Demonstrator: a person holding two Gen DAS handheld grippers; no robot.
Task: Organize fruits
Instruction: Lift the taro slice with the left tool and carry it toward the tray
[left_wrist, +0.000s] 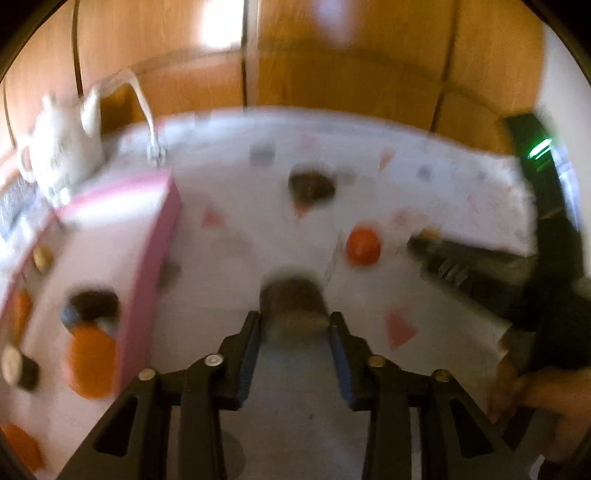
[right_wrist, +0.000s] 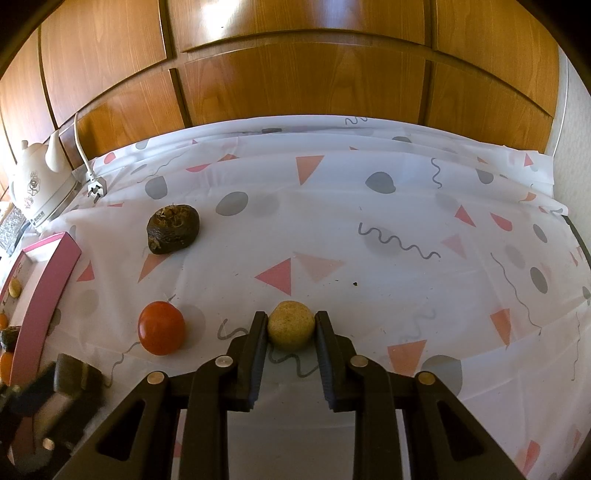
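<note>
Right gripper (right_wrist: 291, 325) is clamped on a small tan fruit (right_wrist: 291, 329): round, rough matte skin, pale yellow-beige. Both pads touch its sides, and it sits at table level on the cloth (right_wrist: 369, 229).

Left gripper (left_wrist: 295, 323) holds a dark brown fruit (left_wrist: 293, 301) between its fingertips. That view is motion-blurred, but the pads press on both sides of it. The fruit looks stubby, dull brown, with a lighter patch on its near face.

Loose on the cloth:
- red fruit (right_wrist: 161, 328), smooth and glossy, just left of the right gripper, not touching it
- dark fruit (right_wrist: 173, 229), wrinkled, lumpy, with dry tan bits on top, further back and left, well apart from the others

Pink tray (left_wrist: 147, 280) is at the left edge of the table, pink rim, pale inside. Contents as far as the blur allows:
- orange fruit (left_wrist: 90, 360) against the near right wall
- a dark piece (left_wrist: 92, 304) touching it just behind
- small tan piece (left_wrist: 42, 258) further back
- another orange one (left_wrist: 20, 314) at the left wall
- a dark round piece with a pale face (left_wrist: 18, 367) at the near left

I cannot tell the kinds of these from either view.

White kettle (right_wrist: 37, 184) stands behind the tray, its plug (right_wrist: 96, 192) lying on the cloth beside it. Wood panels (right_wrist: 295, 74) behind the table.
</note>
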